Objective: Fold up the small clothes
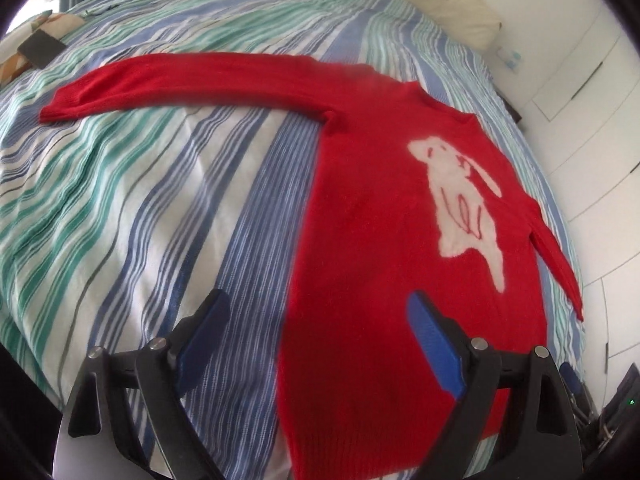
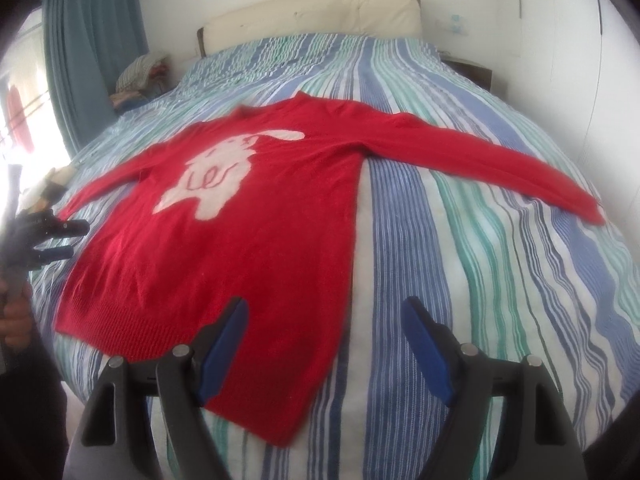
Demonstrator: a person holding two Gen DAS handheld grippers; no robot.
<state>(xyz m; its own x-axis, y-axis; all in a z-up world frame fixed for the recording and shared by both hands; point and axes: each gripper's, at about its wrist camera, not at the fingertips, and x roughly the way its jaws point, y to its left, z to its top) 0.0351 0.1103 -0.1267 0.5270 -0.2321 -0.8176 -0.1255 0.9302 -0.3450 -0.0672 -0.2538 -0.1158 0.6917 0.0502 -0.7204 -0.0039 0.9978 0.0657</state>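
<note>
Striped bedspread [image 2: 460, 208] covers the bed; headboard [image 2: 312, 16] at 12 o'clock. Red sweater [image 2: 248, 220] lies flat, front up, sleeves spread toward 9 and 3. Left gripper [image 1: 316, 328] gapes wide over its hem, holding nothing. Right gripper [image 2: 324, 336] likewise wide, empty, above the hem corner.

Red knitted sweater [image 2: 248, 240]: matt, fuzzy, ribbed hem. Striped cotton-like bed cover [image 1: 140, 200]: matt woven cloth. Gripper fingers [image 2: 224, 344]: matt black plastic, blue textured pads.

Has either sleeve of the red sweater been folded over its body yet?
No: in the right wrist view, the red sweater lies flat with both sleeves stretched outward on the striped bedspread.
</note>
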